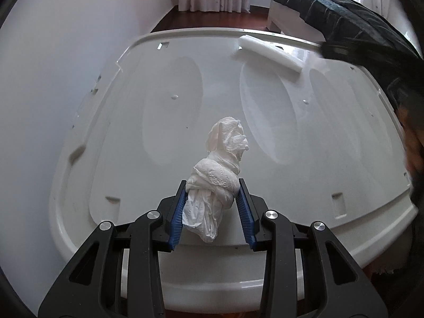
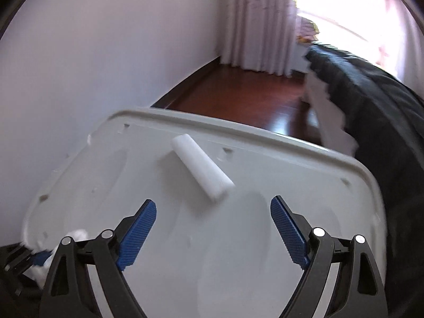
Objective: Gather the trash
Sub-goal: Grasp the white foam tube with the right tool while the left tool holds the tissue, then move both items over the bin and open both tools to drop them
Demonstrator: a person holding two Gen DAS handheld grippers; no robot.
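Note:
A crumpled white tissue (image 1: 222, 164) hangs between the blue pads of my left gripper (image 1: 212, 182), which is shut on its lower half above a white plastic lid (image 1: 106, 106). A white foam bar (image 1: 270, 53) lies flat near the lid's far edge. In the right wrist view the same foam bar (image 2: 201, 167) lies just ahead of my right gripper (image 2: 213, 201), whose jaws stand wide open with nothing between them. At the lower left of that view, the left gripper (image 2: 39, 258) shows blurred with the tissue (image 2: 76, 234).
A black trash bag (image 1: 331, 8) (image 2: 384, 111) hangs past the lid's right side. A white wall stands to the left. Dark wooden floor (image 2: 238, 92) and pale curtains (image 2: 257, 21) lie beyond the lid's far rim (image 2: 238, 129). A blurred dark shape (image 1: 413, 159) fills the left view's right edge.

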